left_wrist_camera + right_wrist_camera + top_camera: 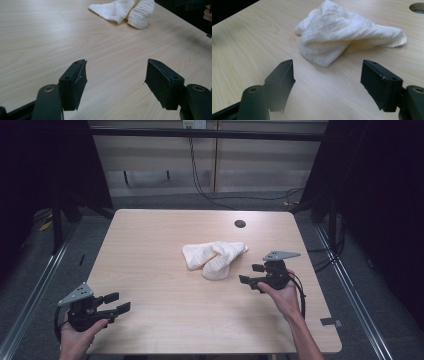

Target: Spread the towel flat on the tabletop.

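A crumpled white cloth (215,257) lies near the middle of the light wooden table (150,245), folded over itself in two lobes. My right gripper (251,274) is just right of the cloth, jaws pointing left at it, open and empty. In the right gripper view the cloth (337,32) lies a short way ahead of the gripper (327,82), untouched. My left gripper (116,302) rests at the table's front left corner, open and empty. In the left gripper view the cloth (125,11) lies far off beyond the gripper (116,83).
A round cable hole (240,224) is set in the table behind the cloth, also seen in the right gripper view as a cable hole (418,7). The table's right edge (180,20) drops to dark floor. Cables hang by the back wall (195,165).
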`<state>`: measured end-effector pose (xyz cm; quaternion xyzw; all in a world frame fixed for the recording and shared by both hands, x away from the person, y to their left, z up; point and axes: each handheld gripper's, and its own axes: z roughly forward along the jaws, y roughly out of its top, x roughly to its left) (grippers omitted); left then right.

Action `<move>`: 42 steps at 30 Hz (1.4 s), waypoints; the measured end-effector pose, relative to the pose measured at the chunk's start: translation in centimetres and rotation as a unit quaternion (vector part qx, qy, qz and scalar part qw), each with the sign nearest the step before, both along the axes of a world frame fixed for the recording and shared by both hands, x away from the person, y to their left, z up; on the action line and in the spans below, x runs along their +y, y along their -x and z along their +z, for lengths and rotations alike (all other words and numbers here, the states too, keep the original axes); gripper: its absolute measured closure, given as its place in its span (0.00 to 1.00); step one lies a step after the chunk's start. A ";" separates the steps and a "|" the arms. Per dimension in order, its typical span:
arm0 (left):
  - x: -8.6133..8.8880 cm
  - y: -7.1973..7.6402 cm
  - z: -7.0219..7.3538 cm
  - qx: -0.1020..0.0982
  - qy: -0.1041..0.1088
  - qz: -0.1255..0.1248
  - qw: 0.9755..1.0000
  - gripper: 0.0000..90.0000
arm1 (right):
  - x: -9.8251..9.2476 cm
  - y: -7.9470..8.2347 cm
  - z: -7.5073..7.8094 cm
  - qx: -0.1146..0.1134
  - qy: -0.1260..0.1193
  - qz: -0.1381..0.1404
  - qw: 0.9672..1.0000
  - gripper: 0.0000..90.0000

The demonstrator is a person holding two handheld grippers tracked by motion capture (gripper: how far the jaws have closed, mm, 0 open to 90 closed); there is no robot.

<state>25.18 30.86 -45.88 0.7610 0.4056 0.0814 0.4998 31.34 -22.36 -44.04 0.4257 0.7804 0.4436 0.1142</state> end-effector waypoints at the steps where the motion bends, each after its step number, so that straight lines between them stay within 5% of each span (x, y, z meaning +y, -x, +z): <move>1: 0.0 0.1 0.0 0.000 -0.002 -0.001 1.000 0.36 | 0.2 -0.7 0.2 0.001 -0.004 0.002 1.000 0.29; 11: 0.2 -0.1 -0.1 0.002 -0.002 -0.002 1.000 0.36 | 1.8 -5.6 0.7 0.021 0.022 0.018 0.999 0.24; 25: 0.1 -0.1 -0.2 0.005 -0.002 -0.006 1.000 0.36 | 4.8 -9.2 0.8 0.029 0.041 0.039 0.998 0.23; 38: 0.2 0.0 -0.2 0.006 -0.002 -0.007 1.000 0.36 | 6.9 -11.2 -3.2 0.070 0.060 0.049 0.994 0.27; 42: 0.1 0.0 -0.1 0.006 -0.003 -0.008 1.000 0.36 | 7.5 -11.3 -4.6 0.080 0.063 0.049 0.994 0.35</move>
